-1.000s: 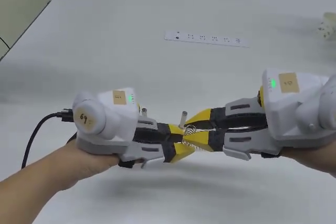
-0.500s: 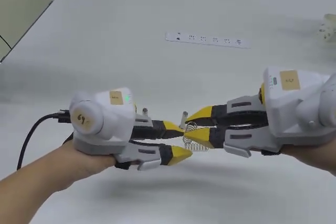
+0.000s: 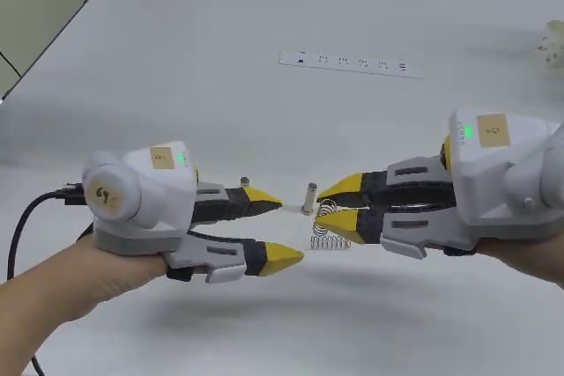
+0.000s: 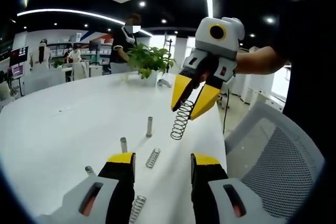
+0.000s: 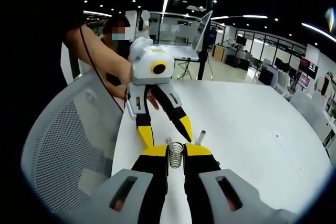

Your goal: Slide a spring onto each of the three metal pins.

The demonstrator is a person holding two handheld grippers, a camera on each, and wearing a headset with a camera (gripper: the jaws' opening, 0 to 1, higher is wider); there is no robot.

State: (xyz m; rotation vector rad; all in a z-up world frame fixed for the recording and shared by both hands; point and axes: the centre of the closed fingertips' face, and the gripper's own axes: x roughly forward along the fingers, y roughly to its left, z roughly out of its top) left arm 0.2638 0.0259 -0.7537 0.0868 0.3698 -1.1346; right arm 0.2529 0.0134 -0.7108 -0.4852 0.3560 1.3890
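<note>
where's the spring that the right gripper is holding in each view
Head view: spring hangs at centre from the right gripper jaws.
Left gripper view: spring upper middle, dangling from the right gripper.
Right gripper view: spring bottom centre, upright between the jaws.
Shared landmark: the tall metal pin beside it.

The left gripper [image 3: 289, 232] and right gripper [image 3: 319, 213] each have a rounded white housing [image 3: 141, 209] with a tan handwritten sticker [image 3: 160, 158] and a green light [image 3: 468, 133], grey-and-black jaws ending in pointed yellow fingertips [image 3: 280, 257], and a black cable [image 3: 26, 226] trails from the left one.
</note>
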